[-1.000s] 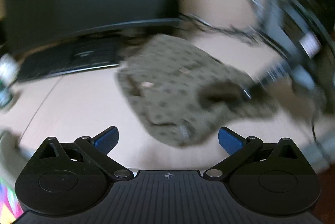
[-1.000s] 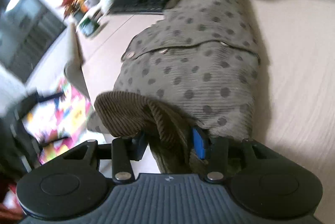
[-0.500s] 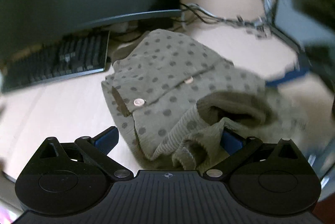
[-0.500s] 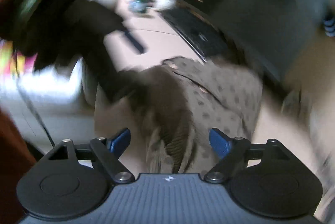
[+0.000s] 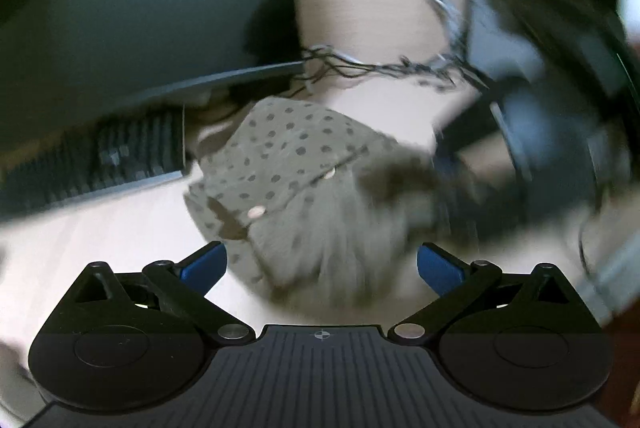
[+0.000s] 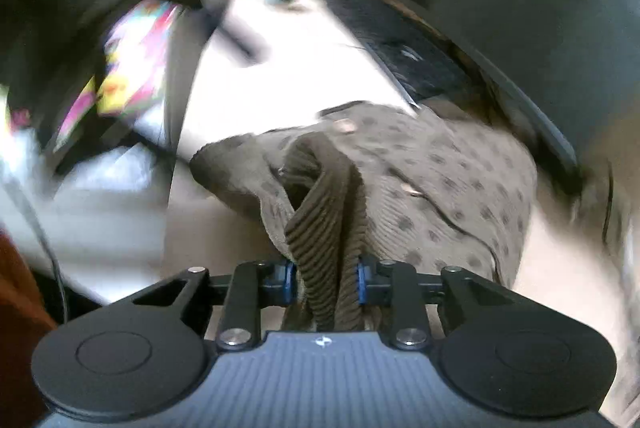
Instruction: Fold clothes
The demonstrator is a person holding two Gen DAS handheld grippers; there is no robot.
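Note:
An olive knit cardigan (image 5: 296, 168) with dark dots and pale buttons lies bunched on the light wooden desk (image 5: 100, 228). My left gripper (image 5: 320, 264) hovers just before its near edge, jaws wide apart with nothing between them. In the right wrist view my right gripper (image 6: 326, 282) is closing its jaws on the ribbed brown cuff (image 6: 324, 228) of the cardigan (image 6: 440, 188), the blue pads pressing it from both sides. The right gripper shows as a dark blur (image 5: 480, 196) at the cardigan's right side in the left wrist view.
A dark monitor (image 5: 140, 8) and a black keyboard (image 5: 100, 164) stand behind the cardigan, with tangled cables (image 5: 380, 68) to the right. The keyboard (image 6: 400, 56) also shows in the right wrist view, and a colourful mat (image 6: 120, 68) lies beyond the desk's left edge.
My right gripper let go of the cuff, opened wide, rolled over and has closed on the ribbed cuff again. My left gripper stayed open and pulled back slightly from the cardigan.

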